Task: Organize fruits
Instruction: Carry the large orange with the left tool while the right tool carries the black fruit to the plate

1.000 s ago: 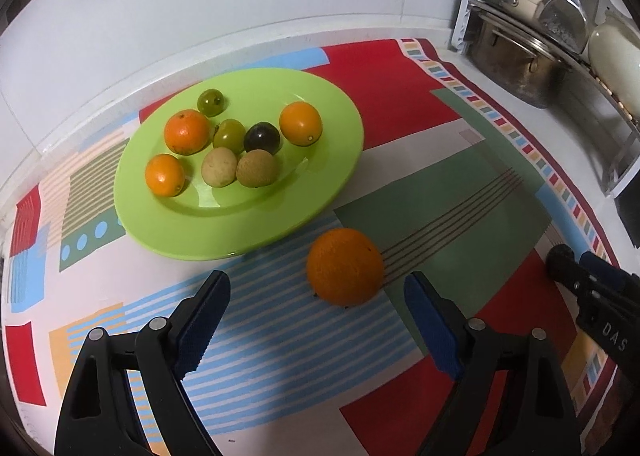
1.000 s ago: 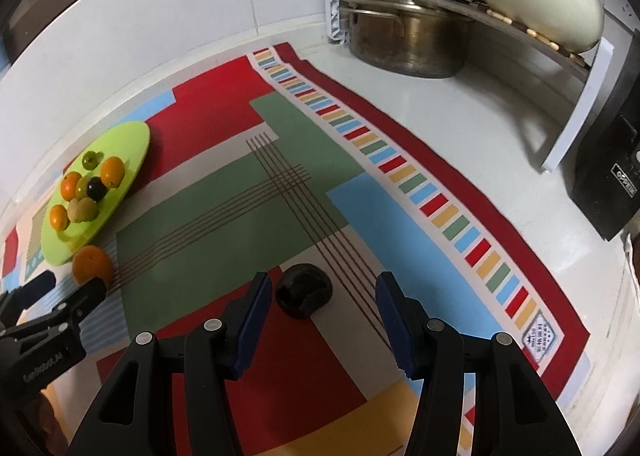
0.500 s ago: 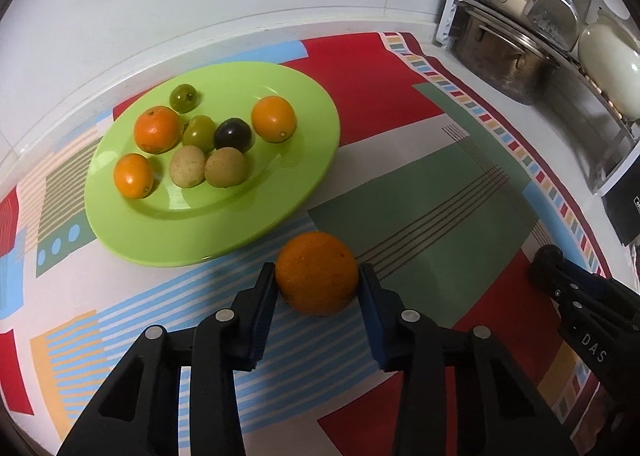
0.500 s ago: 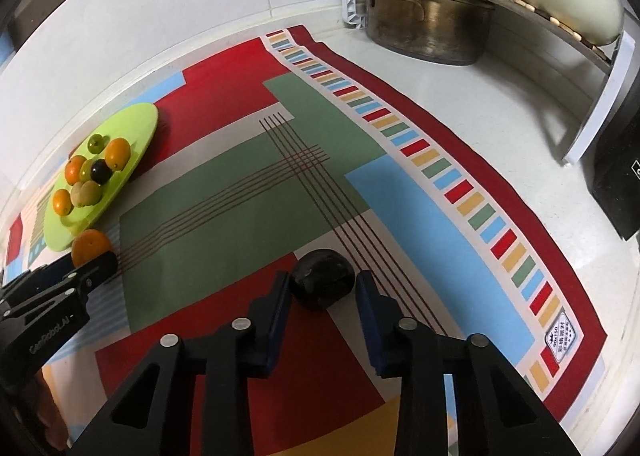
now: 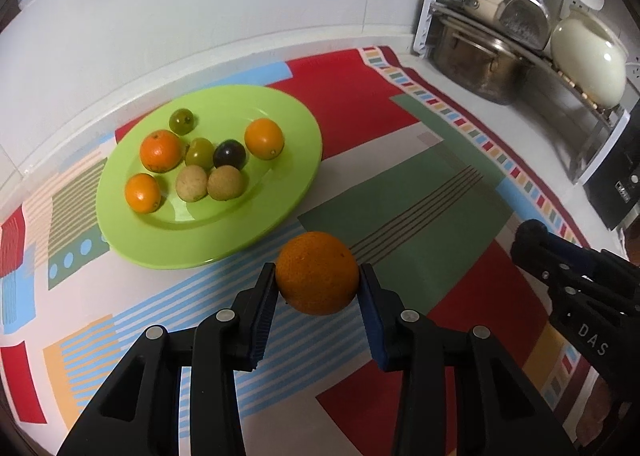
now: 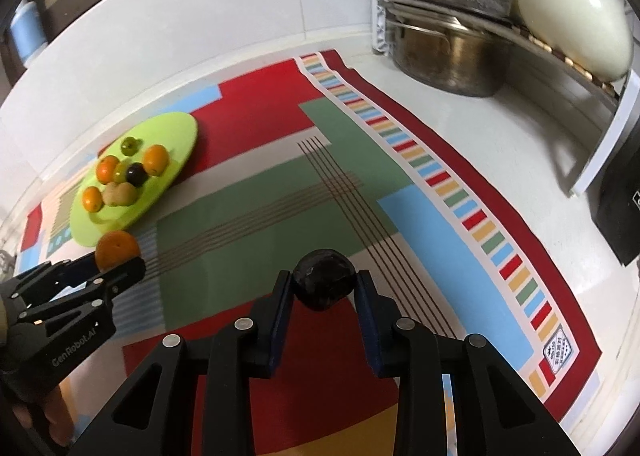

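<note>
The left tongs [image 5: 317, 282] are closed on a big orange [image 5: 317, 273], their blue pads pressing its two sides, just above the patterned cloth [image 5: 420, 215] that covers the counter [image 5: 460, 79]. Ahead of these tongs and a little to their left lies a green plate [image 5: 280, 191], close to the orange, holding three small oranges, two green fruits, one dark fruit and two tan ones. The right tongs [image 6: 324, 288] are closed on a dark round fruit [image 6: 324, 279], gripped between both pads over the red and green patches of the cloth. From the right tongs, the left tongs and their orange sit far off to the left, with the plate beyond them. Ahead and to the right of both tongs stands a rack [image 6: 460, 15] with a steel pot [image 6: 448, 55] under it.
</note>
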### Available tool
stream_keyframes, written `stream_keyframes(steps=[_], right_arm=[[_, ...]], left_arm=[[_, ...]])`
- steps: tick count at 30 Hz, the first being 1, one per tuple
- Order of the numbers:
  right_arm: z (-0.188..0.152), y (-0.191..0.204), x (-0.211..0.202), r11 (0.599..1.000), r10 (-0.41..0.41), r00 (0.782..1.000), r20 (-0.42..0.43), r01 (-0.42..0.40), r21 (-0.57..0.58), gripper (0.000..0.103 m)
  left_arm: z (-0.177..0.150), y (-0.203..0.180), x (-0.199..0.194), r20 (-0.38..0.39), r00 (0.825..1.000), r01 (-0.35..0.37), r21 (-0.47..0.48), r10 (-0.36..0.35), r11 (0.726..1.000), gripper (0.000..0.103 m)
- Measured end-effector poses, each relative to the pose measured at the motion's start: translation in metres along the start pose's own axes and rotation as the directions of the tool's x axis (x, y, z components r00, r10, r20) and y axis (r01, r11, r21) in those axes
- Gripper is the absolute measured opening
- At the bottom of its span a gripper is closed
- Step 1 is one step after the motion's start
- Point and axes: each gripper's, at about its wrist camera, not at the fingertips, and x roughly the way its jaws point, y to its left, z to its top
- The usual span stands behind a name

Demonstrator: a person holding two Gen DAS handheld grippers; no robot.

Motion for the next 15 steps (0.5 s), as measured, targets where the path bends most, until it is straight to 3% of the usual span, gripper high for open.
stream_keyframes(steps=[15], right_arm=[[0.01,0.037,-0.035,0.994,0.076,0.994,0.077,-0.07,-0.084,0.032]], left_arm=[[0.002,0.016,-0.049,0.096,0.995,0.006,-0.01,-0.005,1.0,0.039]])
